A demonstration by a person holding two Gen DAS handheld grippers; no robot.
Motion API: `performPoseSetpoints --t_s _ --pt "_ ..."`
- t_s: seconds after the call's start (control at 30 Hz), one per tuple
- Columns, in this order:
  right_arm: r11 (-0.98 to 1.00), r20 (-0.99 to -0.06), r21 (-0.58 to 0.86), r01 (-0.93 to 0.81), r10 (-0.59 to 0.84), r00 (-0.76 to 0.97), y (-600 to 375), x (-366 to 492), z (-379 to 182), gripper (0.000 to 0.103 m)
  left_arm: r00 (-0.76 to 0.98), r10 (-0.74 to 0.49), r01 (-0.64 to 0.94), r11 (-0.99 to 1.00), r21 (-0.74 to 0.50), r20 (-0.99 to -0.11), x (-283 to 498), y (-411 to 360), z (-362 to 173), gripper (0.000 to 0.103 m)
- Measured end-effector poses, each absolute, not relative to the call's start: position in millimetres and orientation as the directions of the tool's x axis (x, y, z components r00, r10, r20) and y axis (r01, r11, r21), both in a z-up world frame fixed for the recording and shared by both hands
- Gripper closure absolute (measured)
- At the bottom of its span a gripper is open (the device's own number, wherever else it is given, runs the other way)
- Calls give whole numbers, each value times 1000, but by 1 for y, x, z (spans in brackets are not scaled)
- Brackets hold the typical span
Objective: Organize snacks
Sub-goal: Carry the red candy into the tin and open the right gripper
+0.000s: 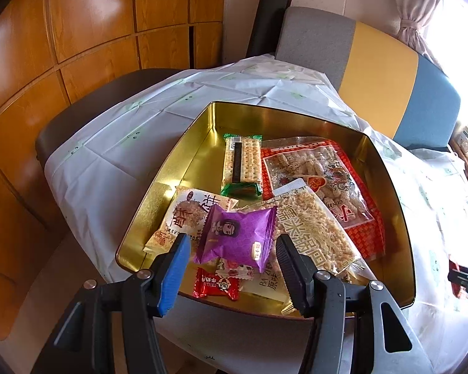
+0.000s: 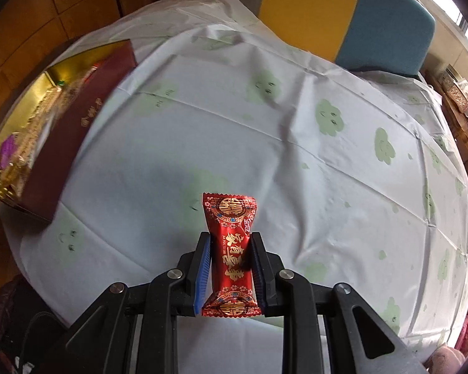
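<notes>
While the right gripper (image 2: 230, 243) clamps a red wrapped candy (image 2: 231, 255) above the tablecloth (image 2: 296, 155), its long axis along the fingers, the left gripper (image 1: 234, 243) hangs parted over a gold tin (image 1: 387, 168) holding a purple packet (image 1: 237, 237), crackers (image 1: 241, 162) and rice snacks (image 1: 315, 224).

Probably home: curtain (image 1: 416, 15), wood cabinets (image 1: 78, 31)

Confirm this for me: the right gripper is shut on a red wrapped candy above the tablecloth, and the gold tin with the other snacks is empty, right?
Not quite. The right gripper is shut on the red wrapped candy above the tablecloth, but the gold tin is not empty: the left wrist view shows several snack packets in it, among them a purple packet.
</notes>
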State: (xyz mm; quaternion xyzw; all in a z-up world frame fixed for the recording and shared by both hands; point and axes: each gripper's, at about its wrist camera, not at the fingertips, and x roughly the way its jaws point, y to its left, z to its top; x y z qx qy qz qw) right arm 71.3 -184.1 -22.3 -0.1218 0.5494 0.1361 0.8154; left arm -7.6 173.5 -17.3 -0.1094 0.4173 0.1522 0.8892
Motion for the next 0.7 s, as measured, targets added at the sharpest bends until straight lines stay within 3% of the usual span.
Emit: performPoseSetpoints --t_s 0.37,0.7 --pt "798 -859 64 -599 350 375 -44 68 26 79 612 200 -394 916 -76 -766 -13 187 -14 45" --pt "735 -877 29 -678 344 335 40 88 2 78 599 207 -413 908 -76 -773 -14 195 -18 45"
